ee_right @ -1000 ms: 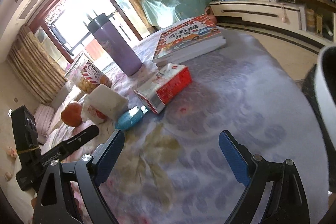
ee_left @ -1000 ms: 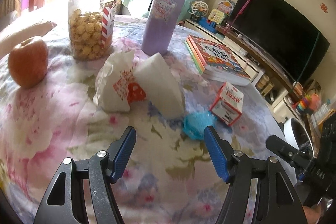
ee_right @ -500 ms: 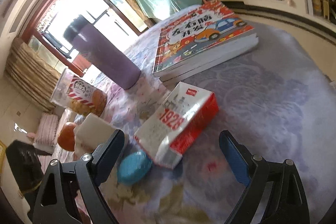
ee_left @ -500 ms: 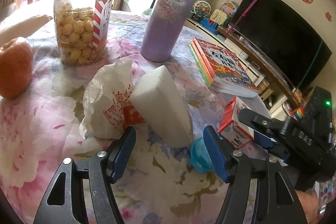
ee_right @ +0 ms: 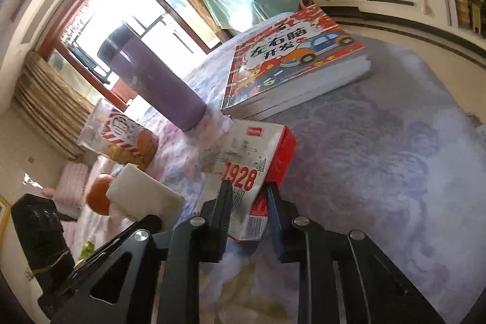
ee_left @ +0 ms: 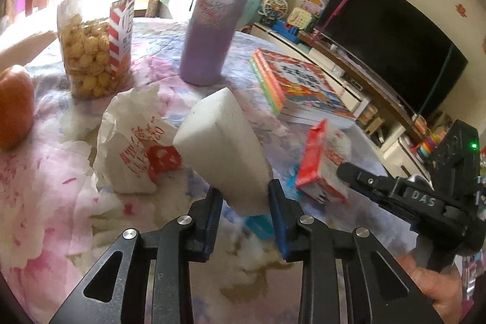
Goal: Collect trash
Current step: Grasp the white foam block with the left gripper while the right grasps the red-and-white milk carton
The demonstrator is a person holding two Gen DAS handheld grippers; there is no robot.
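In the left wrist view my left gripper (ee_left: 244, 210) is closing its jaws on the near end of a white wedge-shaped paper package (ee_left: 224, 141), and both blue pads touch its sides. A crumpled white paper bag with red print (ee_left: 130, 148) leans against the package on the left. A small blue wrapper (ee_left: 258, 225) lies under it. In the right wrist view my right gripper (ee_right: 247, 211) is closing on the near end of a red and white "1928" carton (ee_right: 252, 160), which sits between the pads. The same carton (ee_left: 322, 160) shows at the right of the left wrist view.
On the flowered tablecloth (ee_left: 45, 202) stand a purple tumbler (ee_left: 215, 20) and a popcorn jar (ee_left: 97, 50), with an orange-red fruit (ee_left: 15, 108) at the left edge. Stacked books (ee_left: 300, 84) lie behind the carton. A person's hand (ee_left: 431, 284) holds the right gripper.
Both grippers moved forward over the table. The left jaws went from wide open to pinching the white package. The right jaws closed around the red and white carton.
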